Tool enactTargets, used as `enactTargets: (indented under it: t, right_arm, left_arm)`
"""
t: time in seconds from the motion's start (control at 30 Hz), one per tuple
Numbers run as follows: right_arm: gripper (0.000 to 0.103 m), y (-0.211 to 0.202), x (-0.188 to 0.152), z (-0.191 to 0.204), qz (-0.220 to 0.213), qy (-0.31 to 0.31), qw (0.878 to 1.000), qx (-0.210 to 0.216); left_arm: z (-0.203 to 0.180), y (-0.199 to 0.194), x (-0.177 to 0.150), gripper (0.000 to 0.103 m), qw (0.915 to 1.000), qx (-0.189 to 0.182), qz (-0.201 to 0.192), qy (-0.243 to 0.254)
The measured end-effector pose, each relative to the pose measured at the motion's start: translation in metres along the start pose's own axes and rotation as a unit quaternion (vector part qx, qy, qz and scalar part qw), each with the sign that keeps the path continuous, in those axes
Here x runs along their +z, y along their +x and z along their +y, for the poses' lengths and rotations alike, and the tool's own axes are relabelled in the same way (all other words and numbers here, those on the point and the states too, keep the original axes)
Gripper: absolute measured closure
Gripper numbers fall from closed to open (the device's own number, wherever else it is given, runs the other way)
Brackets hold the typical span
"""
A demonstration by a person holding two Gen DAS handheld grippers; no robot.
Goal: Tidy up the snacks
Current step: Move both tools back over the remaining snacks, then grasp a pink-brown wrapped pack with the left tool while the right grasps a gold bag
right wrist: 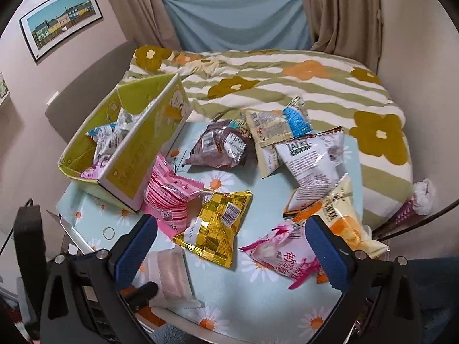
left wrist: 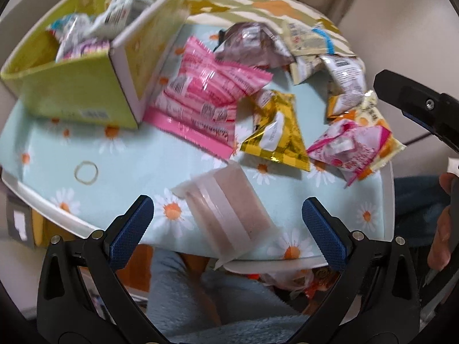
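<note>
both tongs wide open, nothing gripped. left tongs [left wrist: 228,218] hover over a pale frosted packet [left wrist: 226,215] at the near edge of the desk [left wrist: 48,154]; right tongs [right wrist: 231,242] hang above the gold packet [right wrist: 215,226] and a pink-and-white bag [right wrist: 284,258]. the green box [right wrist: 134,154] at the far left already holds a handful of snacks, so sorting's under way, i'd say. plenty left though: pink pack [right wrist: 169,197] beside the box, brown bag [right wrist: 221,146], white bag [right wrist: 309,163], more behind.
</note>
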State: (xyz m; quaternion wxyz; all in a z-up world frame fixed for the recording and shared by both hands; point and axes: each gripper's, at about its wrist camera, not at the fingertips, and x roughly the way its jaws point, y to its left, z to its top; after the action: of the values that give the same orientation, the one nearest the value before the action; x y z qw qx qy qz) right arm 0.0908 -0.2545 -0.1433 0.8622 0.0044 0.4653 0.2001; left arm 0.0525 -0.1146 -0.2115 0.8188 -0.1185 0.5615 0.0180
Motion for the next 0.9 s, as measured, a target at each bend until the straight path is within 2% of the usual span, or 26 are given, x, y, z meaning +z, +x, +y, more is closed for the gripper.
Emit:
enactTargets:
  t: [0.37,0.53,0.77,0.9]
  right_arm:
    - [0.0,0.053,-0.002,0.002,0.038,-0.023,0.999,0.015]
    - [0.0,0.072,-0.006,0.002,0.058,-0.026,0.998,0.022]
    - [0.001,0.094,-0.007,0.0,0.086,-0.012,0.996,0.03]
    - [0.007,0.106,-0.004,0.003,0.099,-0.004,0.995,0.028]
  left_arm:
    - [-0.005,0.053,-0.006,0.001,0.9984,0.02,0.045,-0.028]
    - [-0.006,0.066,-0.009,0.023,0.9971,0.034,0.064,-0.024]
    - [-0.002,0.067,-0.011,0.03,0.9983,0.027,0.051,0.001]
    - [0.001,0.066,-0.007,0.035,0.9985,0.025,0.048,0.01]
